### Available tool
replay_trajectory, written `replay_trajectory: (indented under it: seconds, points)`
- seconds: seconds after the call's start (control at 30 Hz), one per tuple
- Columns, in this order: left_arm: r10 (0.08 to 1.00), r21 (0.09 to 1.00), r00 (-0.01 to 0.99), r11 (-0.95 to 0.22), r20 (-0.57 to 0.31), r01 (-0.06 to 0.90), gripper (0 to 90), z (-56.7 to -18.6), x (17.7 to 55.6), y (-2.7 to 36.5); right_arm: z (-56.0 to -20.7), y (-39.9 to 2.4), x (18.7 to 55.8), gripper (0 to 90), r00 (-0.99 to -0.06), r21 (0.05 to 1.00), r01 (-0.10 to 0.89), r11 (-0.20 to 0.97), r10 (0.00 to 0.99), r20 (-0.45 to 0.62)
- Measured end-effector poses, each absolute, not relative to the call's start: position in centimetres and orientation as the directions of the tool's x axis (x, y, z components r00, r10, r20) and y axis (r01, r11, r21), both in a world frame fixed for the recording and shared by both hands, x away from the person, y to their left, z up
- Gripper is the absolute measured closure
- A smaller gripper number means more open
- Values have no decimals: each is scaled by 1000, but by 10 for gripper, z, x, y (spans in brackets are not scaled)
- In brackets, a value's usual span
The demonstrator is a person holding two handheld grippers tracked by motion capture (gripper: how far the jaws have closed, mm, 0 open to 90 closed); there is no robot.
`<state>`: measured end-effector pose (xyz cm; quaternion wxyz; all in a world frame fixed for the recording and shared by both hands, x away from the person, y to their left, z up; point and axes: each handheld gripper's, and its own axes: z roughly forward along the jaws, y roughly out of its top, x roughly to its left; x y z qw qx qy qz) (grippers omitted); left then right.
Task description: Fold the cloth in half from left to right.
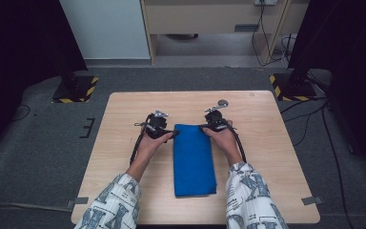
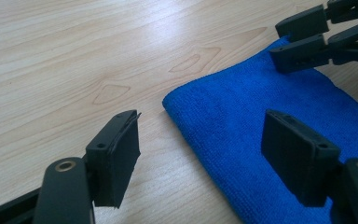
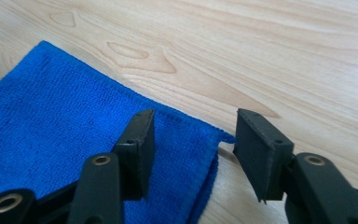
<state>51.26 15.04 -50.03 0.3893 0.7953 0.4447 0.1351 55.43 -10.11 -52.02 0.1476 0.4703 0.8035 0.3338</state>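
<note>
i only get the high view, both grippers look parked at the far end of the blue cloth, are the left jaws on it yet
Observer: No. In the left gripper view the left gripper is open, its jaws straddling the corner of the cloth without pressing it.
Operator: and the right one
Observer: The right gripper is open too, with the cloth's other far corner between its jaws, untouched.
Operator: is the cloth one layer there
Observer: No, folded: the right gripper view shows stacked layers along the edge by that corner.
</note>
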Motion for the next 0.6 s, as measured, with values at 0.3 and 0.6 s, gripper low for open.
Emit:
replay_trajectory:
  seconds: [0.3,0.6]
  points:
    - [815,744,562,-288,-140,603,349,-501,512,156,-525,-96,554,716,-540,666,650,365,839,67]
    - [815,748,559,-274,-153,604,408,-514,520,145,-528,-100,544,797,-536,692,641,333,839,93]
